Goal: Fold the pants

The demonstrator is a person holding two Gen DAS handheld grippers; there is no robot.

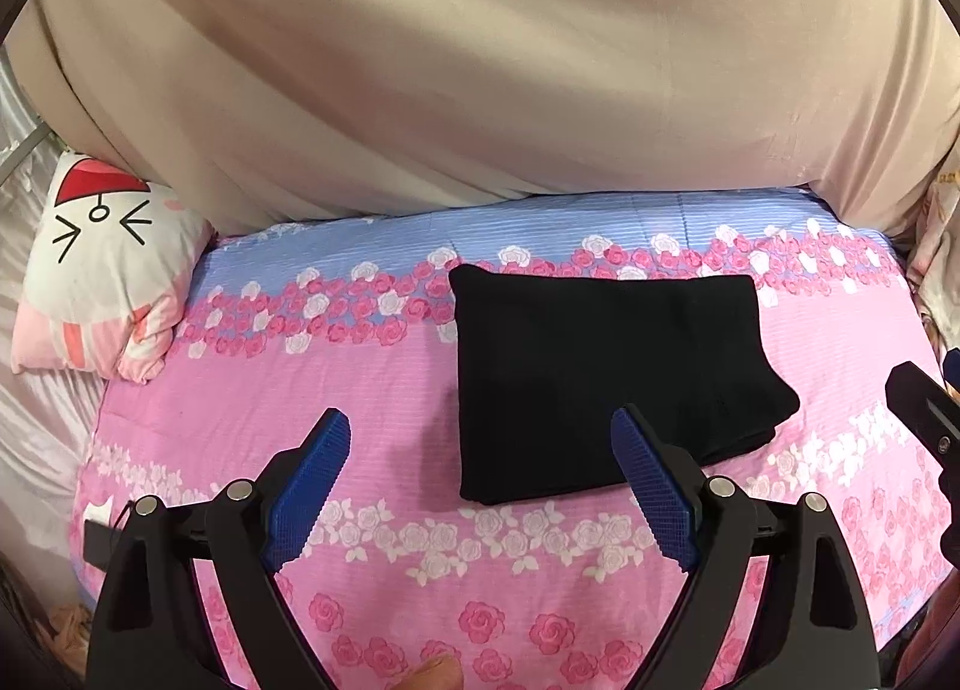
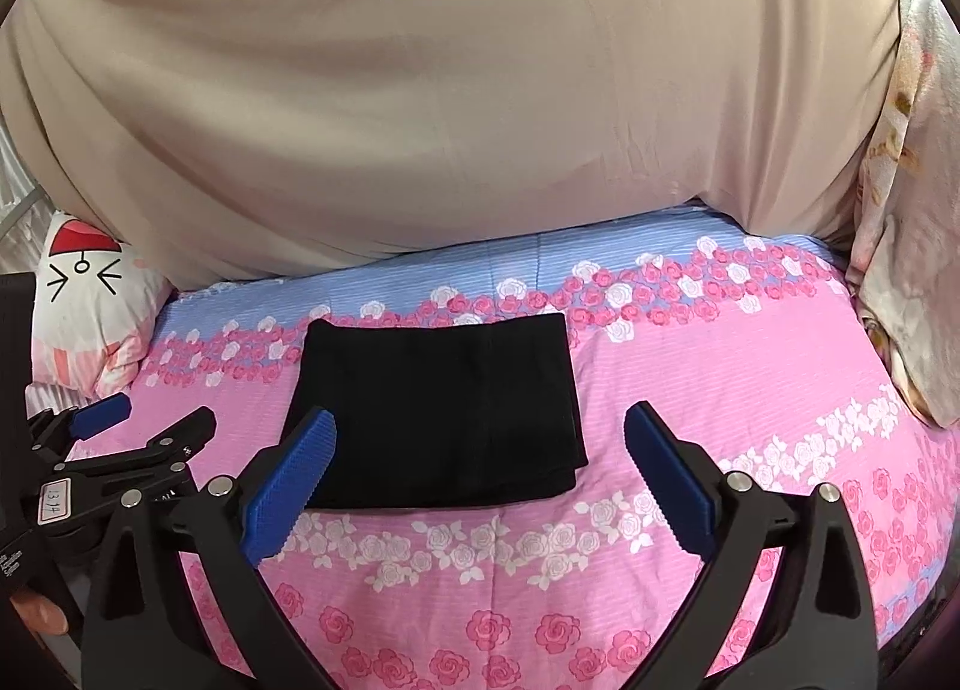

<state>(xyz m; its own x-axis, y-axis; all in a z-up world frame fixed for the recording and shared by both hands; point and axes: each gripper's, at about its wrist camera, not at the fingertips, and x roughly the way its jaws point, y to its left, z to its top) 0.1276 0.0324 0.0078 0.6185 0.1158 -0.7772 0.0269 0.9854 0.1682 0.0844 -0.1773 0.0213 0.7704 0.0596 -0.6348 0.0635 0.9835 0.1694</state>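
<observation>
Pants: black pants (image 1: 606, 384) are lying folded into a compact rectangle on the bed, at centre right of the left wrist view and centre left of the right wrist view (image 2: 438, 408).
Bed: pink and blue rose-print bedspread (image 1: 372, 390) is covering the bed under the pants.
Left hand-held gripper (image 1: 480, 432): is hovering with its blue pads spread wide, nothing between them, the pants just beyond its right finger.
Right hand-held gripper (image 2: 480, 432): is hovering above the near edge of the pants, jaws spread wide, gripping nothing.
Pillow: a cat-face pillow (image 1: 102, 270) is sitting at the left edge of the frame.
Backdrop: a beige sheet (image 1: 480, 60) is hanging across the upper frame.
</observation>
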